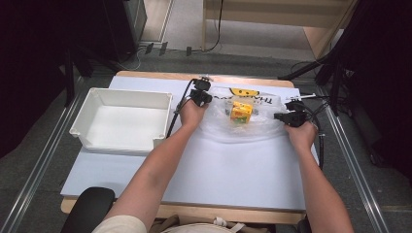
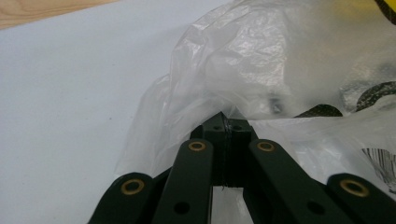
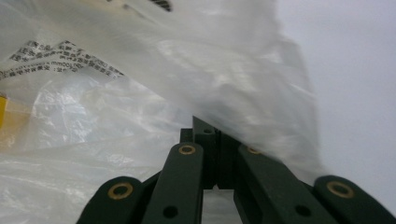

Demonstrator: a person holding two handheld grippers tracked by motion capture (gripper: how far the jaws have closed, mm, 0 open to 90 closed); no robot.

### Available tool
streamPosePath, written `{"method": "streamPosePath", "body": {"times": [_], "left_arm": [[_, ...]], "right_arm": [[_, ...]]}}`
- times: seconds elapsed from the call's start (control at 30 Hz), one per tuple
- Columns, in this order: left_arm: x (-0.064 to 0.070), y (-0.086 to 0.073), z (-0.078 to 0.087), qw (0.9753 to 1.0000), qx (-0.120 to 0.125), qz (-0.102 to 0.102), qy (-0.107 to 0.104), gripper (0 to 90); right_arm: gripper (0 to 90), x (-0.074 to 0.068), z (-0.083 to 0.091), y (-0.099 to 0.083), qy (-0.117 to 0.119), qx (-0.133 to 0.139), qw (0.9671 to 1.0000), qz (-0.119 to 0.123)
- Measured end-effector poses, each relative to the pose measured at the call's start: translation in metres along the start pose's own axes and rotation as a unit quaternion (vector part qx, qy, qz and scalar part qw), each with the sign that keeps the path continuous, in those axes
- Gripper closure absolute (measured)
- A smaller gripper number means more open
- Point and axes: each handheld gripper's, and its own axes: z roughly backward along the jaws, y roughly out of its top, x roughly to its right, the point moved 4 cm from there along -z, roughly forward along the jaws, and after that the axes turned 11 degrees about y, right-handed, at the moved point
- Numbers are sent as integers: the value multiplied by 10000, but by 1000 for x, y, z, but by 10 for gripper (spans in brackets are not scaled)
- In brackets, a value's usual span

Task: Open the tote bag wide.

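Currently both tongs are clenched on the clear plastic bag (image 1: 243, 119), which lies at the far middle of the tabletop (image 1: 218, 170): the left tongs (image 1: 201, 98) pinch its left edge, the right tongs (image 1: 287, 116) its right edge. A yellow carton (image 1: 241, 111) sits inside.

Risks: the thin film could tear or slip from either grip if the two pulls are uneven; the carton could then tumble out.

Surroundings: a white bin (image 1: 121, 119) stands apart on the left, with nothing between it and the bag. Cables trail beside both hands and could snag.

Bright, even overhead light — gripper views soft, slightly blurred.
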Motion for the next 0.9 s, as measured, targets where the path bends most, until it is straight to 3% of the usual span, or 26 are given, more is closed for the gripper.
{"method": "streamPosePath", "body": {"times": [0.13,0.33,0.5,0.63,0.9], "left_arm": [[-3,-2,-1,9999,45,149,-62,900],[-5,-3,-1,9997,101,198,-64,900],[-9,-7,-2,9989,238,407,-64,900],[-7,-8,-1,9991,327,273,90,900],[-12,-8,0,9988,296,269,295,900]], "right_arm": [[900,5,7,-7,-75,34,10000,4],[900,16,18,-16,-101,168,9997,-113],[900,23,25,-22,-117,281,9994,-172],[900,26,27,-25,-121,358,9991,-166],[900,32,31,-29,-266,412,9987,-148]]}}
